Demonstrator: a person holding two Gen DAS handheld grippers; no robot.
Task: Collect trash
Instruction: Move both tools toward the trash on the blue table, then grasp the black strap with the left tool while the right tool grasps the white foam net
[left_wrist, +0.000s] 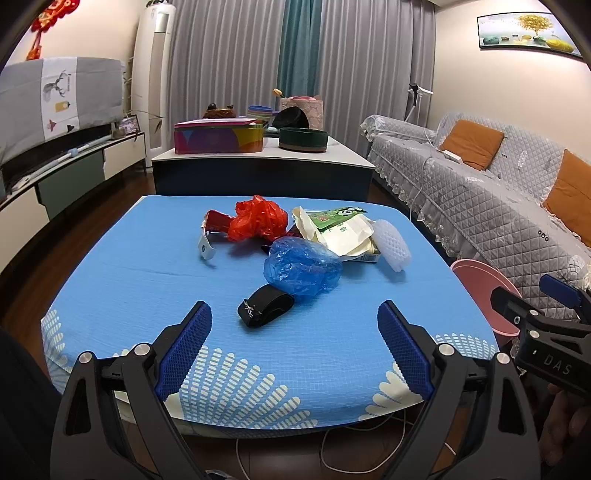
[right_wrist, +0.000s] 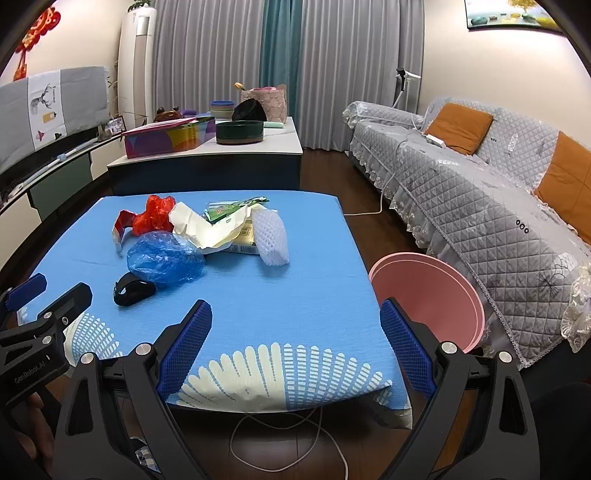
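I have both tools hanging over the near edge of the table (left_wrist: 110, 258), which is draped in a blue woven cloth (right_wrist: 295, 288) printed with white and cream fan shapes. My left gripper (left_wrist: 294, 345) is released, its blue cross-hatched rubber pads (left_wrist: 183, 349) spread wide with nothing between them; my right gripper (right_wrist: 295, 345) is likewise spread and empty, and its black body reads "DAS" in the left view, while the left one reads "GenRobot.AI" in the right view. The trash sits in a loose heap toward the far middle of the cloth: a crumpled red plastic bag (left_wrist: 258, 218) touching a folded red-and-white carton strip (left_wrist: 210, 236), a glossy crinkled blue plastic bag (left_wrist: 301, 269) in front, and nearest me a black fabric band (left_wrist: 265, 311) curled into a flat loop just beside the blue bag. To the right lie torn cream paper wrappers (left_wrist: 343, 232) with a green packet (left_wrist: 334, 216) showing a panda figure on top; its print is too small to read. A white foam net sleeve (left_wrist: 391, 245) with a honeycomb mesh rests against those wrappers. A round, smooth pink plastic bin (right_wrist: 436, 299) stands on the floor just beside the table's right edge, between it and the quilted grey sofa (right_wrist: 480, 206).
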